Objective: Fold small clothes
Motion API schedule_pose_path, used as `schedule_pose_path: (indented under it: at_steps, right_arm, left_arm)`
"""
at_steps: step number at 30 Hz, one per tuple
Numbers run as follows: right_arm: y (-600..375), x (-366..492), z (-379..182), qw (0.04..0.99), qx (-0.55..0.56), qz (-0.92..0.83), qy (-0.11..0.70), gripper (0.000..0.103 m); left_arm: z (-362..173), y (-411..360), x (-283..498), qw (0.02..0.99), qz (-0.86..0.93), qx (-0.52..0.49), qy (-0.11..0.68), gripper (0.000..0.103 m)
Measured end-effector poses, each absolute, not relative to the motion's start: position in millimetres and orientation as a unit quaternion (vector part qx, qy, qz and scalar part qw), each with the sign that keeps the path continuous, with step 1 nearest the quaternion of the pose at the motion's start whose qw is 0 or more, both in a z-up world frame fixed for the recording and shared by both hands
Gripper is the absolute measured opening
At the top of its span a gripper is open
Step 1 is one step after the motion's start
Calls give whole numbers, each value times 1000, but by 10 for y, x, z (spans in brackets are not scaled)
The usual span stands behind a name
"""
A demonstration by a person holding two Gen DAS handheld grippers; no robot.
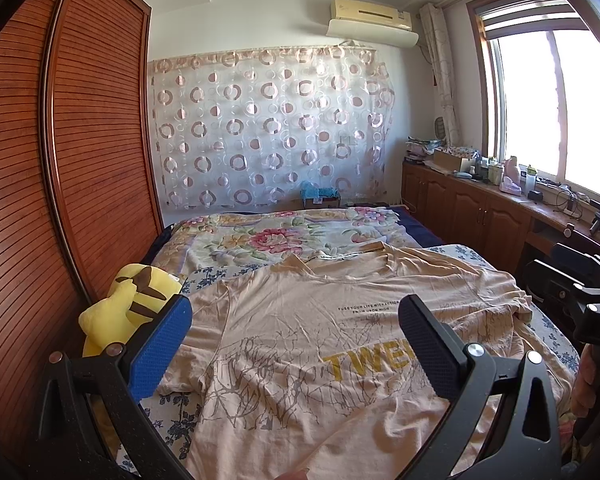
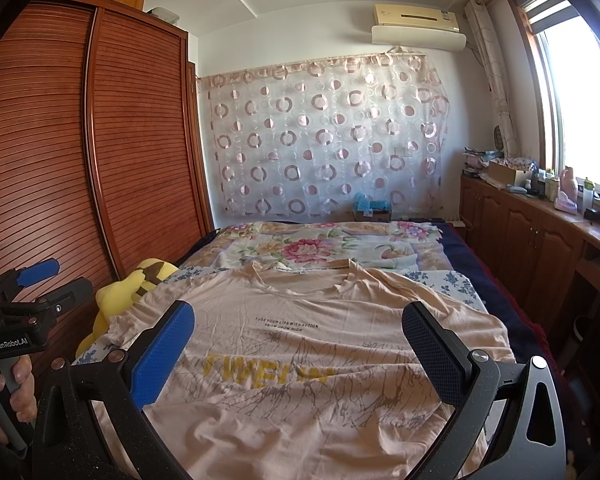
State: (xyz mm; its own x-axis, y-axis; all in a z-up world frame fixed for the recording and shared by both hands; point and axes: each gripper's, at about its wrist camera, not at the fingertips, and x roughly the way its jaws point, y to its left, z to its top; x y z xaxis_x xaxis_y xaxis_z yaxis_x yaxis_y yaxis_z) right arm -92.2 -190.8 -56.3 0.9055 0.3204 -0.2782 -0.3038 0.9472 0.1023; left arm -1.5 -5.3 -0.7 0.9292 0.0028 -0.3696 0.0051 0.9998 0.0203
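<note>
A peach T-shirt (image 1: 300, 340) with yellow lettering and a grey branch print lies spread face up on the bed, collar toward the far wall; the right wrist view shows the same T-shirt (image 2: 320, 360). My left gripper (image 1: 296, 344) hovers open above the shirt's left half, nothing between its blue and black pads. My right gripper (image 2: 298, 350) is open too, held over the shirt's middle. Each gripper shows at the other view's edge: the right gripper (image 1: 580, 280) at right, the left gripper (image 2: 48, 280) at left with a hand on its handle.
A yellow plush toy (image 1: 132, 304) lies at the bed's left edge against the slatted wooden wardrobe (image 1: 80, 160). A floral quilt (image 1: 280, 236) covers the far half of the bed. Wooden cabinets (image 1: 480, 208) with clutter run under the window on the right.
</note>
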Motion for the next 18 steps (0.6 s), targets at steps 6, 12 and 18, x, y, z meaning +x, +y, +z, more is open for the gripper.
schedule_pose_path:
  at_steps: [6, 12, 18]
  right_arm:
    - [-1909, -923, -564, 976, 28, 160, 146, 103]
    - [-1909, -922, -562, 976, 28, 161, 146, 103]
    - [-1910, -918, -559, 976, 28, 161, 145, 103]
  left_arm:
    - [-7, -53, -15, 982, -1, 11, 188, 103]
    - [-7, -53, -15, 982, -1, 11, 188, 103]
    - [-7, -53, -15, 982, -1, 11, 188, 103]
